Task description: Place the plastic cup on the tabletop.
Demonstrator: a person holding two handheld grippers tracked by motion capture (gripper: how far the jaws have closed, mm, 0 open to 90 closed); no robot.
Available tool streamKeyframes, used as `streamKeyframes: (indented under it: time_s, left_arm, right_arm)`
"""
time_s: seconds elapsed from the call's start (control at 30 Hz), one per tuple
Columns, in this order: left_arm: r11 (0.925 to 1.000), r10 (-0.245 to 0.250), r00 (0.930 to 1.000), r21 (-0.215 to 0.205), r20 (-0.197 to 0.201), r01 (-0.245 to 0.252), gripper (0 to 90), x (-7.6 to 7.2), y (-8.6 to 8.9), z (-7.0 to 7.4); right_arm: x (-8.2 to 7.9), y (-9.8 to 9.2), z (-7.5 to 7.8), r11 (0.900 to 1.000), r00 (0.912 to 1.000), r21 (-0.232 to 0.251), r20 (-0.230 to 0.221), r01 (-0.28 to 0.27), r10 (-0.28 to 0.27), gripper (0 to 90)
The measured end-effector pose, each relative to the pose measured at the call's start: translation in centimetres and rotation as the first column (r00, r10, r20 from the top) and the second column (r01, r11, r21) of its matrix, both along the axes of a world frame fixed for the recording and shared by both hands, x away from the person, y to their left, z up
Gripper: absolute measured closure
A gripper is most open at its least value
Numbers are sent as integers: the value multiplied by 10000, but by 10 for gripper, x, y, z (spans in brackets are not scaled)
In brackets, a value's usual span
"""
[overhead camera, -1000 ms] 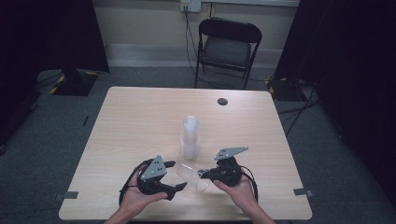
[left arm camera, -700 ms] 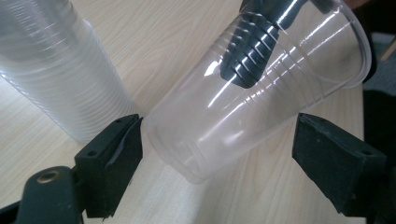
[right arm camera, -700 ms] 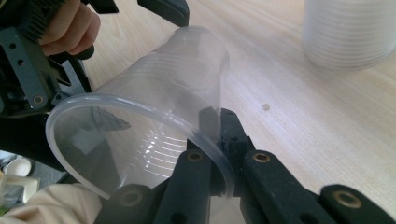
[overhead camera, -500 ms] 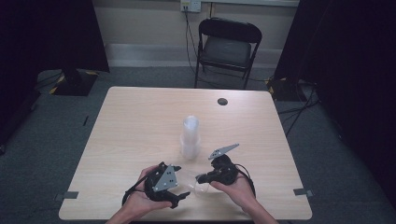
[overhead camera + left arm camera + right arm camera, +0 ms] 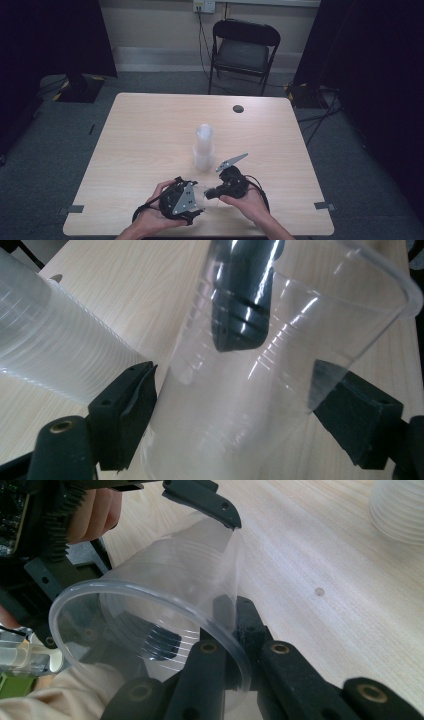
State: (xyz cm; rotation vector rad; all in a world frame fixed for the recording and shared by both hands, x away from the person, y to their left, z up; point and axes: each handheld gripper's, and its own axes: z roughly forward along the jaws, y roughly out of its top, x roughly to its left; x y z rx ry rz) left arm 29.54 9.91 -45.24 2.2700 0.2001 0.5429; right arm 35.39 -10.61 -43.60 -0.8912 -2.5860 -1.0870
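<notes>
At the near edge of the table (image 5: 150,130), just in front of the person, a single clear plastic cup (image 5: 260,390) is being passed or shared between the two hand-held tools. The right gripper (image 5: 227,645) is pinching the cup's rim, one jaw inside the mouth and one outside, pressed tight on the thin wall. The left gripper (image 5: 235,405) is straddling the cup's body with its jaws spread wide; they have just been closing in a little, yet a sliver of space is showing beside each pad, so I would not call it gripping. Farther out toward the middle of the table, the stack of cups (image 5: 204,146) is standing upright, well apart from both hands. To me the step in hand looks like a handover, or a steadying of one loose cup, with the left tool settling around it. The next move, I judge, is calling for the left jaws to close gently, since this thin wall will buckle under a hard squeeze, before the right lets go of the rim. The high view is giving the whole layout, with the left hand (image 5: 157,212) and right hand (image 5: 247,202) close together and a small dark disc (image 5: 238,108) near the far edge, but the cup there is barely a glint. The left gripper view is showing the gaps at the pads; the right gripper view is showing the pinch on the rim.
</notes>
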Motion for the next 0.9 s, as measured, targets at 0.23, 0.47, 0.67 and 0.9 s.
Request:
streamKeyframes:
  time_s: [0.23,0.47,0.67,0.9]
  left_arm:
    - [9996,-133,9998,-266,125,136,224,-2,-4,0]
    - [9985,-341,9986,-421,406,358,237,-7,-13,5]
    - [9986,-376,9976,-355,583,397,253,-11,-15,6]
    - [9984,-422,9967,-347,699,447,255,-12,-17,5]
  right_arm:
    - [1,2,-3,9995,9996,191,-152,240,-238,895]
    - [1,5,-6,9981,9985,297,-141,541,-537,896]
    - [0,7,-7,9979,9980,249,-234,598,-592,896]
    - [0,8,-11,9968,9959,113,-455,791,-785,895]
